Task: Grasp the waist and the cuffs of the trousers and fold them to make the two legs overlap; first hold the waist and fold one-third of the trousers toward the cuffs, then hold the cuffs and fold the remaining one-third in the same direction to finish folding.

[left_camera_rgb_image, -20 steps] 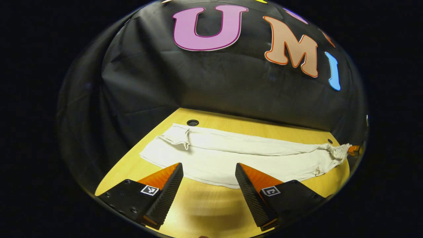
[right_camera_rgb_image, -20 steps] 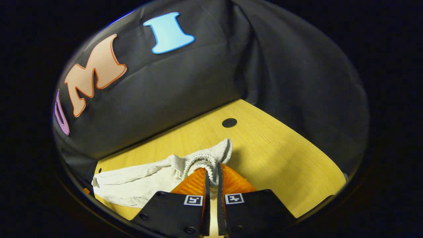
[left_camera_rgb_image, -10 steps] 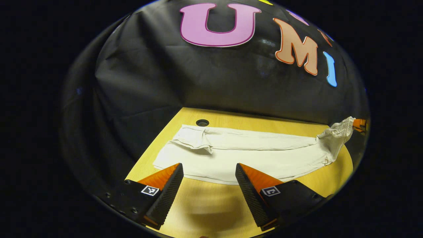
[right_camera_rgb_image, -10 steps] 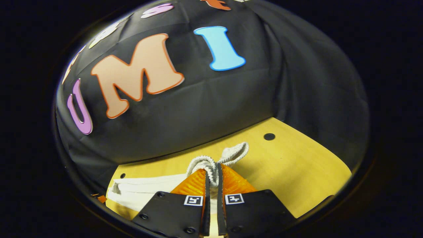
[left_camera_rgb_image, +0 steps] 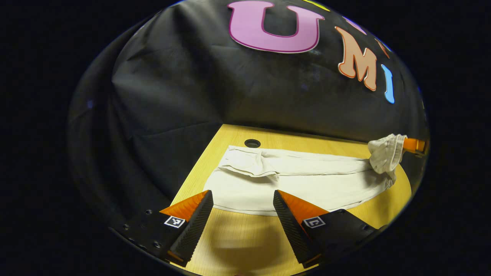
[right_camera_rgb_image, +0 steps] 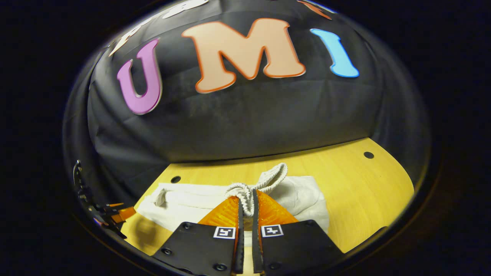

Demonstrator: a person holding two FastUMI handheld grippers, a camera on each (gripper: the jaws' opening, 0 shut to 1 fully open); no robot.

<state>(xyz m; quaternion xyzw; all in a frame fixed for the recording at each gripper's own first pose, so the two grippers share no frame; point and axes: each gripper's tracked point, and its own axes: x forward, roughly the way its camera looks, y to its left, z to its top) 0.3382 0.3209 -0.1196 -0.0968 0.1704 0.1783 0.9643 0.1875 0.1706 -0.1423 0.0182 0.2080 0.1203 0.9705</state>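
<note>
Cream trousers point(left_camera_rgb_image: 307, 184) lie flat along the yellow table point(left_camera_rgb_image: 238, 245), legs overlapping, cuffs point(left_camera_rgb_image: 245, 161) at the left end. Their elastic waist point(left_camera_rgb_image: 385, 151) is lifted off the table at the right, where my right gripper point(left_camera_rgb_image: 413, 145) holds it. In the right gripper view, my right gripper point(right_camera_rgb_image: 246, 197) is shut on the ribbed waistband point(right_camera_rgb_image: 268, 178), which hangs above the rest of the trousers point(right_camera_rgb_image: 184, 203). My left gripper point(left_camera_rgb_image: 243, 196) hovers open just in front of the near edge of the trousers, with nothing between its fingers. It also appears at the far left point(right_camera_rgb_image: 115, 214).
Black cloth walls close in the table at the back and on both sides. A round hole point(left_camera_rgb_image: 252, 143) sits in the table just behind the cuffs. Two more holes point(right_camera_rgb_image: 368, 155) point(right_camera_rgb_image: 175, 179) lie near the back edge. Bare wood point(right_camera_rgb_image: 364, 191) lies right of the trousers.
My right gripper has lifted the waist off the table and swung it over the trousers toward the cuffs. My left gripper stays open and has shifted a little.
</note>
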